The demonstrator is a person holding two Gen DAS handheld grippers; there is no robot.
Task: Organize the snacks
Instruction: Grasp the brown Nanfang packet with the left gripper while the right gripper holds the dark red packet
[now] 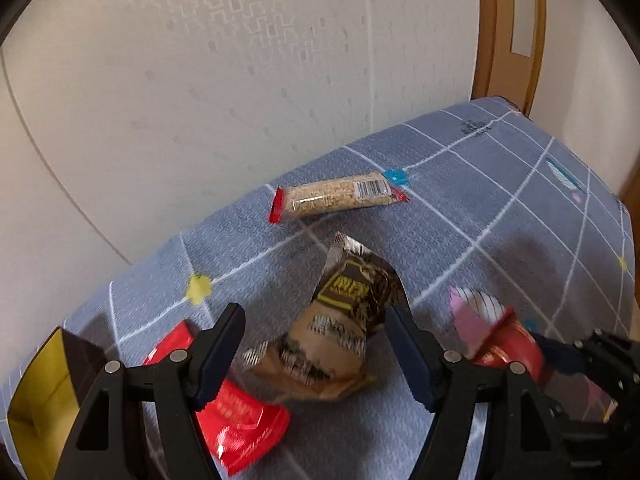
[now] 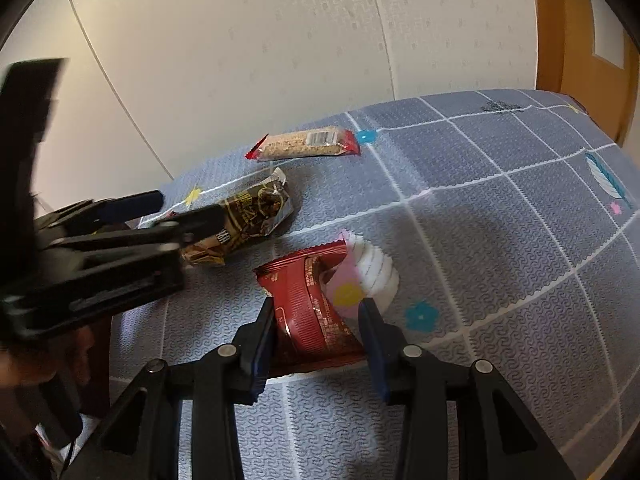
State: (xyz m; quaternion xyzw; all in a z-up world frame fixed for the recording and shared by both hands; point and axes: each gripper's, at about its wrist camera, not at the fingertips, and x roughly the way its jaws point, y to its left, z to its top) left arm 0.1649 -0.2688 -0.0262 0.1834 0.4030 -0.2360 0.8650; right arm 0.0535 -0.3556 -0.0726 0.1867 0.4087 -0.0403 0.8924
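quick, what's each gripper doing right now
Left gripper: open, jaws either side of the crumpled brown and black snack packet, not gripping it.
Right gripper: open, jaws flanking the dark red foil snack wrapper, not clamped.

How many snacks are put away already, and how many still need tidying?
None look put away yet: the yellow box shows nothing inside in the part visible. In hand: the left tongs sit open around the brown-and-black packet, and the right tongs sit open around the dark red packet. Still left lying on the blue tablecloth: the sesame bar and the bright red packet.
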